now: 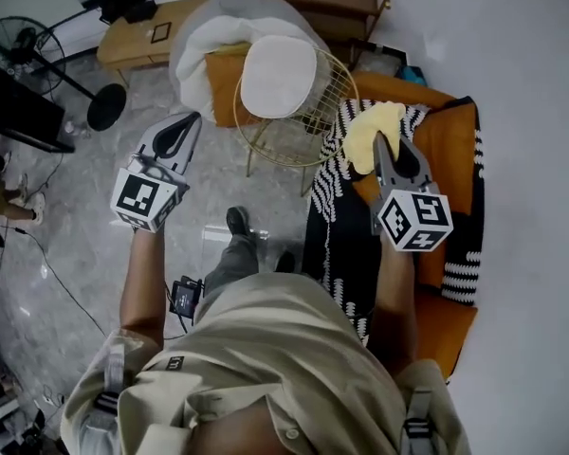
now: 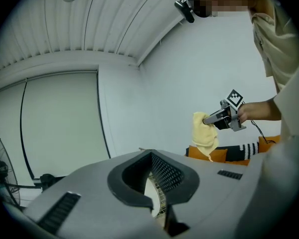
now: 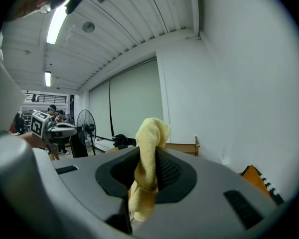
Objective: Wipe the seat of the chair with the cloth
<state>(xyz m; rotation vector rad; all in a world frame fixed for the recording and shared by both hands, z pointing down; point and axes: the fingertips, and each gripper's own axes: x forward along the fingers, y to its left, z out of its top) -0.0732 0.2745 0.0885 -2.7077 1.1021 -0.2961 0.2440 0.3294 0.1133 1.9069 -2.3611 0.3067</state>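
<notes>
A gold wire chair (image 1: 324, 112) with a round white seat cushion (image 1: 278, 76) stands ahead of me in the head view. My right gripper (image 1: 379, 140) is shut on a yellow cloth (image 1: 369, 133), held in the air to the right of the chair, over the sofa. In the right gripper view the cloth (image 3: 149, 133) bunches between the jaws and hangs below them. My left gripper (image 1: 192, 118) hovers left of the chair, shut with nothing in it. The left gripper view shows its own jaws (image 2: 150, 154) meeting, and the right gripper (image 2: 210, 119) with the cloth (image 2: 204, 136) beyond.
An orange sofa (image 1: 452, 154) with a black-and-white striped blanket (image 1: 334, 221) lies at the right. White fabric (image 1: 209, 41) and an orange cushion (image 1: 223, 91) sit behind the chair. A wooden bench (image 1: 137, 36) and a fan (image 1: 19, 41) stand at the far left.
</notes>
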